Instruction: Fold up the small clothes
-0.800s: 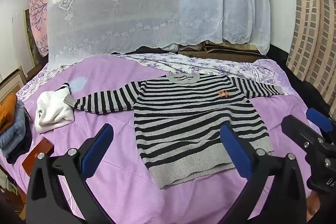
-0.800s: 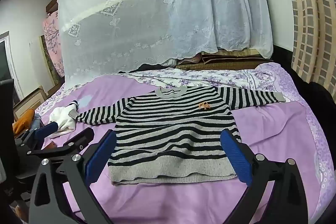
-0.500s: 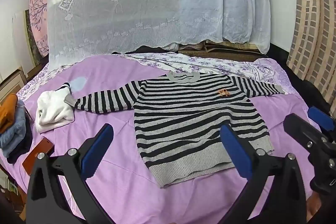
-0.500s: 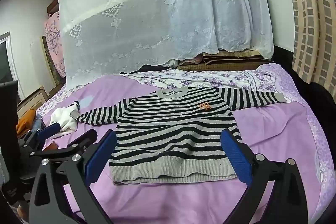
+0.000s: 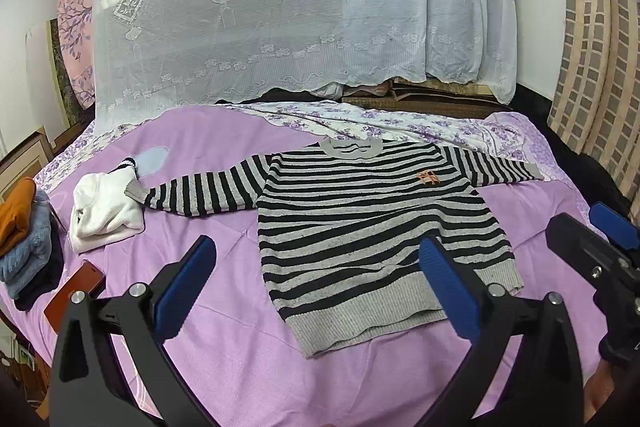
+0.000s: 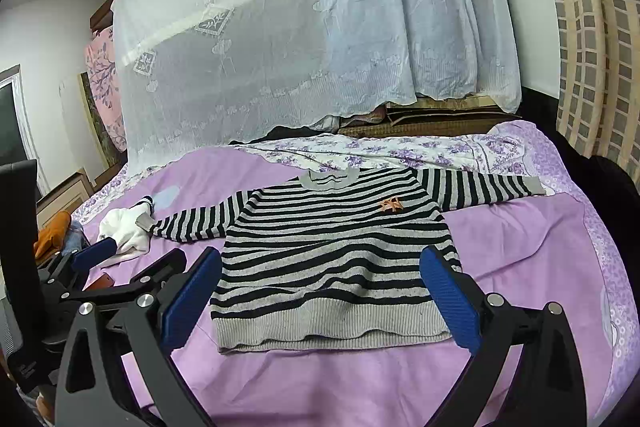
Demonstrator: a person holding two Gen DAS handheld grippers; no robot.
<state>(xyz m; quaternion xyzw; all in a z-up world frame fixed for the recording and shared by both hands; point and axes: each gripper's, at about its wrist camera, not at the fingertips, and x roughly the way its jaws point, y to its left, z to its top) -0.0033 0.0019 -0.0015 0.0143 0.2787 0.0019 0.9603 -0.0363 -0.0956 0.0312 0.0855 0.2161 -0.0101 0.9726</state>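
A small black-and-grey striped sweater (image 5: pixel 360 223) lies flat, front up, on the purple bedspread (image 5: pixel 224 355), sleeves spread to both sides. It also shows in the right wrist view (image 6: pixel 332 251). My left gripper (image 5: pixel 320 279) is open and empty, hovering above the bed near the hem's left corner. My right gripper (image 6: pixel 320 287) is open and empty, above the hem. The right gripper shows at the right edge of the left wrist view (image 5: pixel 600 251); the left gripper shows at the left of the right wrist view (image 6: pixel 120 267).
A crumpled white garment (image 5: pixel 104 211) lies by the left sleeve cuff. A stack of folded orange and blue clothes (image 5: pixel 24 227) sits at the bed's left edge, with a brown flat object (image 5: pixel 74 291) beside it. A white lace cover (image 5: pixel 280 7) hangs behind the bed.
Both grippers have shifted very slightly; the sweater has not moved and both stay open.
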